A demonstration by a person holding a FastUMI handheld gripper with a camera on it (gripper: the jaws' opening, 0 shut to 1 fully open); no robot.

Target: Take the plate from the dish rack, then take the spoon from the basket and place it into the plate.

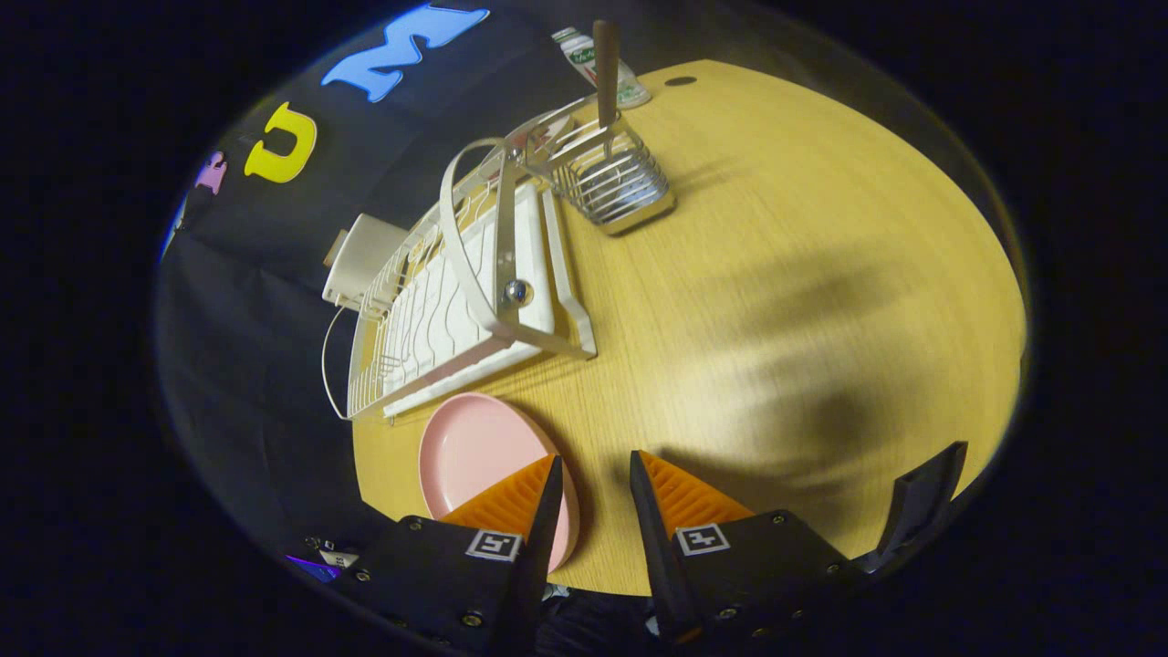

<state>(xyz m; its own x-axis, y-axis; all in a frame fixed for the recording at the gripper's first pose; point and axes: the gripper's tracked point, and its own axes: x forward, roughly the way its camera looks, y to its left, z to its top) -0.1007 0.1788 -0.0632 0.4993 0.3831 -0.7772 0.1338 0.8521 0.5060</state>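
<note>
gripper view | rides claw (593, 474) | tilted, looks down over table (776, 274) | near

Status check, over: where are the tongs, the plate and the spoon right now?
Tongs open, holding nothing. Pink plate flat on table beside the dish rack, partly under one finger. Spoon upright in basket, beyond. Path across table unobstructed.

Plate (474, 452) lies on table (776, 301) beside dish rack (456, 292).

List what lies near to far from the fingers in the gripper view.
hand-held gripper, open with nothing between its fingers → pink plate on the table → dish rack → basket holding the spoon → bottle.
</note>
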